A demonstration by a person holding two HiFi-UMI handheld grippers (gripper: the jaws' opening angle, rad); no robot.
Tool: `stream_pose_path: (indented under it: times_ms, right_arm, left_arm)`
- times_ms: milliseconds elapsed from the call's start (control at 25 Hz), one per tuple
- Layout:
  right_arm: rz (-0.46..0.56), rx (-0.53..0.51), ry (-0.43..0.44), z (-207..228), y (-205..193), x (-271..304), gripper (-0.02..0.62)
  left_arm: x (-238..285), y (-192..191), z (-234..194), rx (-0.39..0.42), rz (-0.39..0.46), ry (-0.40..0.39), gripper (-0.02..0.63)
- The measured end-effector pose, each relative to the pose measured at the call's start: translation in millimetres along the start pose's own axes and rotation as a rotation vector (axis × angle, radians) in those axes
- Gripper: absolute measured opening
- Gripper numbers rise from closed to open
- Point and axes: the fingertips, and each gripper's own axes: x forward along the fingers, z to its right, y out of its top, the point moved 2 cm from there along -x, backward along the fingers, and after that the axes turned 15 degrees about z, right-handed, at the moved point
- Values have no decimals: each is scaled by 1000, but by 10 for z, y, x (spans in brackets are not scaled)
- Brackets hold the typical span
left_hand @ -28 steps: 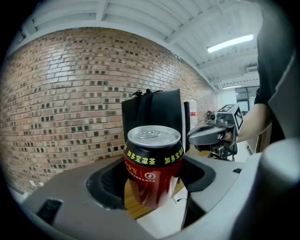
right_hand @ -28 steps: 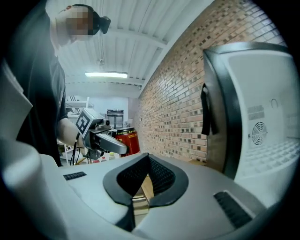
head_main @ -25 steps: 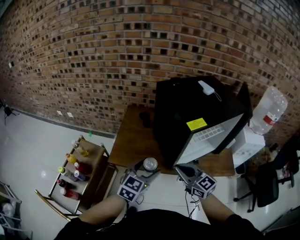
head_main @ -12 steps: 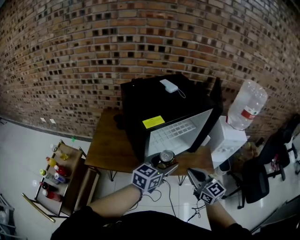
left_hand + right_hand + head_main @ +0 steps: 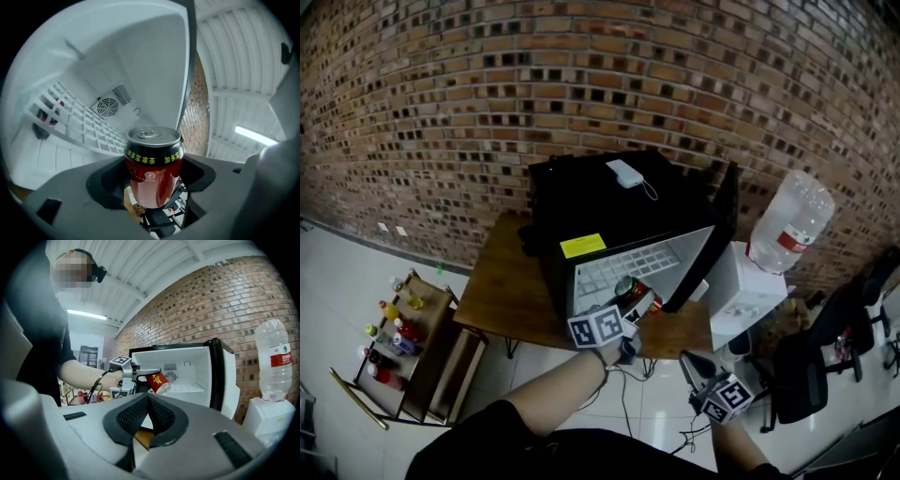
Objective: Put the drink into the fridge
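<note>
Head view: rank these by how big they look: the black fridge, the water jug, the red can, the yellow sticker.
1. black fridge
2. water jug
3. yellow sticker and red can: these look about alike, so they are not ranked against each other.

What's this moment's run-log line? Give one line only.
left gripper: shut on red can, at fridge opening | right gripper: shut, empty | fridge: door open, red can not yet set down

Red drink can point(image 5: 152, 180), tilted, before open fridge point(image 5: 581, 202)
</note>
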Motion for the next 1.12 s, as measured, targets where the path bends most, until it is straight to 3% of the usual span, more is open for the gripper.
stream_pose_path:
  times_ms: [120,320,560,920,1120]
  right_arm:
    - [0,-8,-1,72,10,-81,0]
    - [-3,-10,-21,205,27,-226,0]
    - [-14,12,-22,253,-40,-276,0]
    - [-25,13,-21,238,-90,-317,0]
    - [-27,32,-16,166,-47,-288,0]
  left_arm:
    - [149,32,-144,-126,83,65,324]
    - [311,164,-430,-222,224,166,324]
    - [365,238,-707,-331,322,284,325]
    - [392,377,-813,-482,444,361,328]
    - [371,391,-816,-563,455,384,362]
